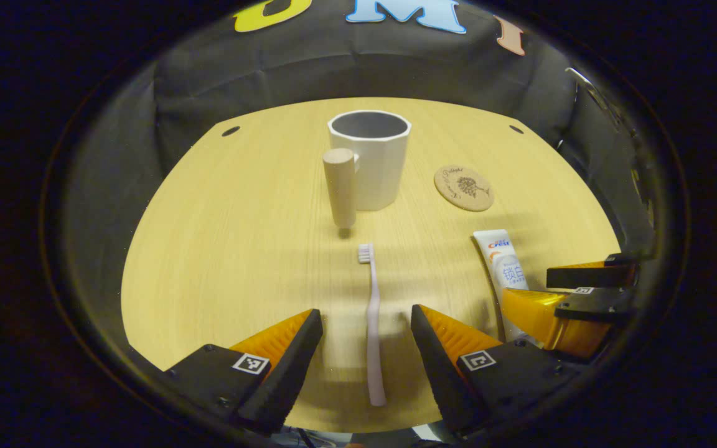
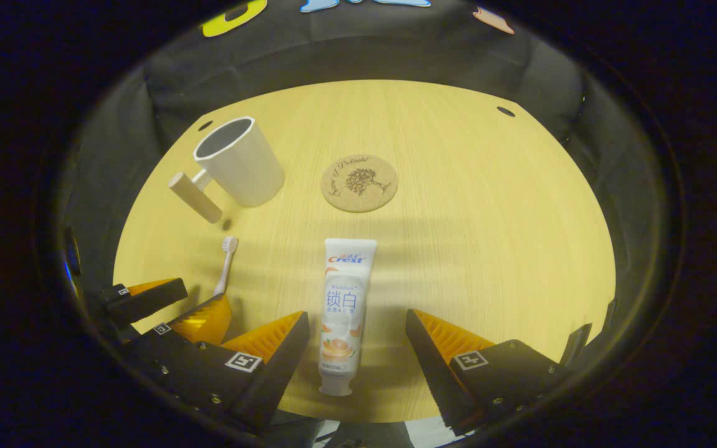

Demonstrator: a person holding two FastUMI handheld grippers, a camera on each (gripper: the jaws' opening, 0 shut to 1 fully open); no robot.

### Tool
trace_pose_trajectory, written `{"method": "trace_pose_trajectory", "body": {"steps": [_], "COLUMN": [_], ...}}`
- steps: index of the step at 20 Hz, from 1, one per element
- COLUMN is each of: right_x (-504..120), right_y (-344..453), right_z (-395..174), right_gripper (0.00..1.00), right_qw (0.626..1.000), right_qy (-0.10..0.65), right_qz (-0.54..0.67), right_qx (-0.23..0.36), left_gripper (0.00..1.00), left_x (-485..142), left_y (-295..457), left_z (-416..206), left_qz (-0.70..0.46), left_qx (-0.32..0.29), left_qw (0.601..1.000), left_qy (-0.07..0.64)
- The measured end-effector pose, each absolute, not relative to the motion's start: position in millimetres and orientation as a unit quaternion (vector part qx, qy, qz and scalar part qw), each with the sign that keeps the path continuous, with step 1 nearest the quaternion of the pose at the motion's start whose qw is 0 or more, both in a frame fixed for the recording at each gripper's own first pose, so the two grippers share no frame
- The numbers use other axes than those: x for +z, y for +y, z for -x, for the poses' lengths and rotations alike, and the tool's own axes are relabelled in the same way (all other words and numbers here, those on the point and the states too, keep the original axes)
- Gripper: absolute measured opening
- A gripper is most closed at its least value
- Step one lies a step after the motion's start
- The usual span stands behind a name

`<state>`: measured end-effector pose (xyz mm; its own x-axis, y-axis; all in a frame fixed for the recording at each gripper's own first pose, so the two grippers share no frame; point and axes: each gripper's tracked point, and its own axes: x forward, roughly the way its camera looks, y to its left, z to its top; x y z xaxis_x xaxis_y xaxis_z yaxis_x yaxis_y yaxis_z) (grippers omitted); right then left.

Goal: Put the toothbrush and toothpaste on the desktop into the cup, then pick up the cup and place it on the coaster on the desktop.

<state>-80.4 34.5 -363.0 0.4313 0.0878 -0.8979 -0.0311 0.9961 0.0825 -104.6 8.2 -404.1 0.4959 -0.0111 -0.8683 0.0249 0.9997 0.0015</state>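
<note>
I see my left gripper spread wide, the toothbrush lying flat between its fingers, untouched. My right gripper gapes wide astride the toothpaste. Farther on the tabletop stand the cup and, beside it, the coaster.

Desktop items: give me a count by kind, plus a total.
White faceted cup with wooden handle: 1
Round cork coaster: 1
Pale pink toothbrush: 1
White toothpaste tube: 1
Total: 4, all on the light wooden desktop
</note>
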Motion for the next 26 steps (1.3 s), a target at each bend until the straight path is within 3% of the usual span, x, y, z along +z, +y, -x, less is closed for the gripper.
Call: {"method": "trace_pose_trajectory", "body": {"steps": [7,8,10,13,14,15,17,18,19,20,21,22,23,24,26], "right_x": [-378.2,-380.1,-382.4,-380.3,-381.1,-380.2,-380.2,-380.9,-381.5,-379.2,-379.8,-381.1,-378.0,-377.7,-378.0], "right_y": [31.3,30.4,31.5,31.6,31.8,32.3,32.8,34.4,32.9,32.6,32.4,32.6,34.0,31.7,33.3], "right_z": [83.9,86.8,88.3,88.2,89.0,88.3,87.7,88.0,87.1,86.5,86.4,85.3,85.6,85.6,85.8], "right_gripper": [0.95,0.95,0.99,1.00,1.00,1.00,0.94,0.93,0.87,0.87,0.83,0.72,0.54,0.54,0.25], "right_qw": [0.835,0.830,0.823,0.811,0.804,0.795,0.776,0.768,0.762,0.756,0.753,0.752,0.751,0.752,0.756], "right_qy": [0.549,0.558,0.568,0.585,0.594,0.606,0.630,0.641,0.647,0.654,0.657,0.659,0.660,0.658,0.654], "right_qz": [-0.009,-0.007,-0.004,-0.006,-0.006,-0.004,0.001,0.004,0.005,0.006,0.001,-0.005,-0.001,0.007,0.006], "right_qx": [0.024,0.021,0.022,0.020,0.020,0.020,0.023,0.023,0.024,0.024,0.018,0.013,0.018,0.025,0.029], "left_gripper": [0.96,1.00,0.96,1.00,0.92,0.99,0.96,0.71,0.63,0.55,0.62,0.41,0.20,0.15,0.14], "left_x": [-416.6,-417.2,-416.4,-417.7,-416.6,-416.8,-417.1,-419.0,-418.3,-418.5,-414.6,-416.7,-416.2,-417.4,-418.4], "left_y": [8.3,9.3,9.8,8.4,8.1,8.2,10.1,10.7,9.8,10.1,9.3,9.8,9.9,10.6,10.3], "left_z": [108.0,108.2,106.6,103.9,104.1,103.8,97.0,95.9,95.4,96.0,91.2,90.4,89.0,89.9,88.1], "left_qz": [-0.011,-0.009,-0.008,-0.012,-0.011,-0.009,-0.005,-0.004,-0.004,-0.006,-0.008,-0.007,-0.009,-0.013,-0.015], "left_qx": [-0.007,-0.004,-0.001,-0.008,-0.007,-0.004,0.001,0.002,0.002,0.000,-0.002,0.005,0.006,0.003,0.000], "left_qw": [0.856,0.855,0.853,0.850,0.848,0.844,0.843,0.840,0.835,0.830,0.833,0.835,0.833,0.829,0.829], "left_qy": [0.516,0.518,0.521,0.527,0.530,0.536,0.538,0.542,0.550,0.557,0.553,0.551,0.554,0.558,0.560]}}
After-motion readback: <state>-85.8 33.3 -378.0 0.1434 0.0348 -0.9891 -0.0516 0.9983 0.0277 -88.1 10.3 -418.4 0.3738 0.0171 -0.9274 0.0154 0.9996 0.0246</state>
